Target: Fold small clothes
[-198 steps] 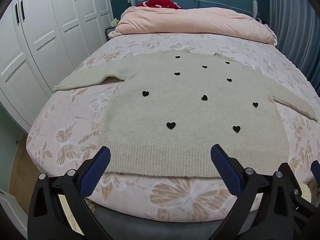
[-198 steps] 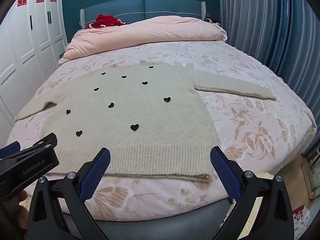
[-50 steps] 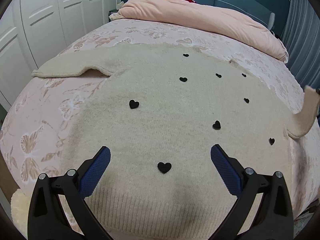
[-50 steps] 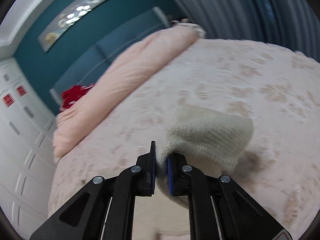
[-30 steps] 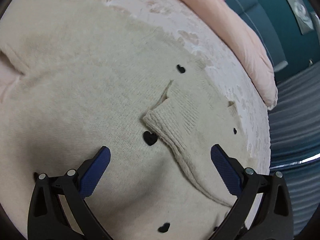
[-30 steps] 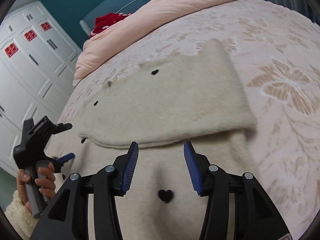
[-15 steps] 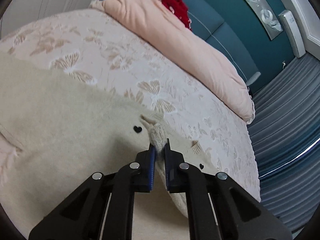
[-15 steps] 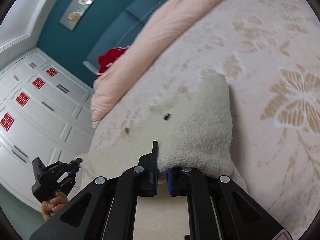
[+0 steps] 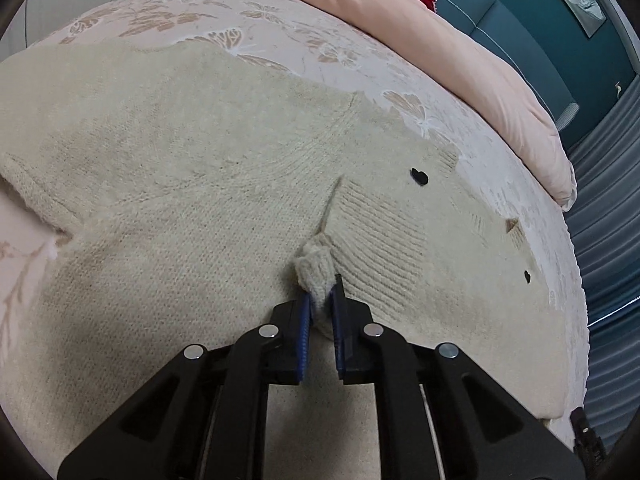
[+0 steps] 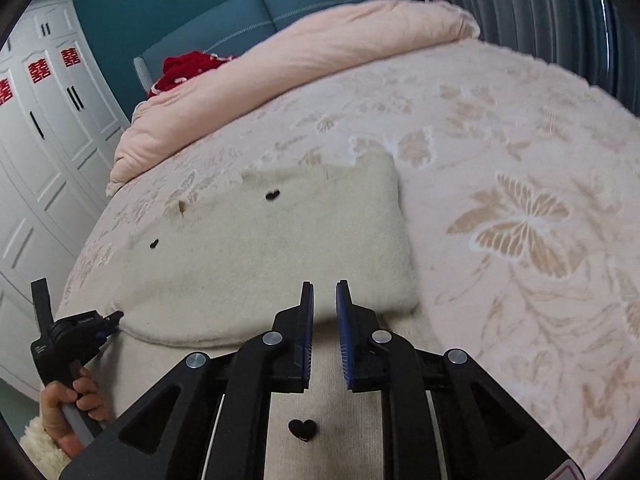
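**Cuff pinched over the sweater's chest**

The cream sweater (image 9: 168, 184) lies flat on the floral bedspread (image 10: 520, 208), its right sleeve (image 10: 320, 240) folded across the body. The left gripper (image 9: 319, 304) is clamped on the ribbed cuff (image 9: 316, 272). The right gripper (image 10: 325, 300) hovers near the folded sleeve, jaws slightly parted, holding nothing.

We see a bed (image 10: 520, 152) with a pink butterfly-print cover, and a cream sweater (image 10: 280, 248) with black hearts lies spread flat on it. A pink duvet (image 10: 320, 52) is bunched toward 12 o'clock, with something red (image 10: 184, 68) at 11 o'clock beside it.
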Demonstrator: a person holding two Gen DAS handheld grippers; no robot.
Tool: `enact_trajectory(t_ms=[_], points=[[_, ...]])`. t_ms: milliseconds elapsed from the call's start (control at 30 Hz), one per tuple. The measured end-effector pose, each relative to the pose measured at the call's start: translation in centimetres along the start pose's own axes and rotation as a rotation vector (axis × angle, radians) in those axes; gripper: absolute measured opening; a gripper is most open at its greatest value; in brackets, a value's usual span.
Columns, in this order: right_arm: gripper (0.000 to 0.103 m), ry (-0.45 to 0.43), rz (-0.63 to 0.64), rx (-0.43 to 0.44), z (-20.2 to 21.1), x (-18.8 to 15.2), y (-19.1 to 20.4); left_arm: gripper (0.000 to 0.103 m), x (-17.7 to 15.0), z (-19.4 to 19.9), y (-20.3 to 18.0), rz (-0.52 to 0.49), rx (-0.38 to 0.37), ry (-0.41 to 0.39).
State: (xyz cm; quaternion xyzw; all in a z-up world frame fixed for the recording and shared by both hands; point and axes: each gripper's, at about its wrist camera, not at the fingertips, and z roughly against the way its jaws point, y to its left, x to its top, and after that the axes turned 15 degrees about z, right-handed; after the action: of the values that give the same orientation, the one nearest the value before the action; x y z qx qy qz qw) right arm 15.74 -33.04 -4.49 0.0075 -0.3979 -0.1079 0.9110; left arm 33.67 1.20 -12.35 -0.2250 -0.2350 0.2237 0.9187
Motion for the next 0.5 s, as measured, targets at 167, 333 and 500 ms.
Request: enact_trajectory(t_ms=[167,333,500], points=[[0.008,0.193,0.067,-0.017,-7.2,0.6,-0.4,0.010,-0.4,0.1,0.1,-0.018,0.003,-0.012],[0.017,0.176,0.045,-0.027,-5.0,-0.5,0.5,0.025,1.2,2.8,2.3,0.065,-0.083,0.031],[0.028,0.174,0.170,0.081,-0.2,-4.7,5.9,0.076,6.8,9.5,12.1,0.298,-0.047,-0.154]])
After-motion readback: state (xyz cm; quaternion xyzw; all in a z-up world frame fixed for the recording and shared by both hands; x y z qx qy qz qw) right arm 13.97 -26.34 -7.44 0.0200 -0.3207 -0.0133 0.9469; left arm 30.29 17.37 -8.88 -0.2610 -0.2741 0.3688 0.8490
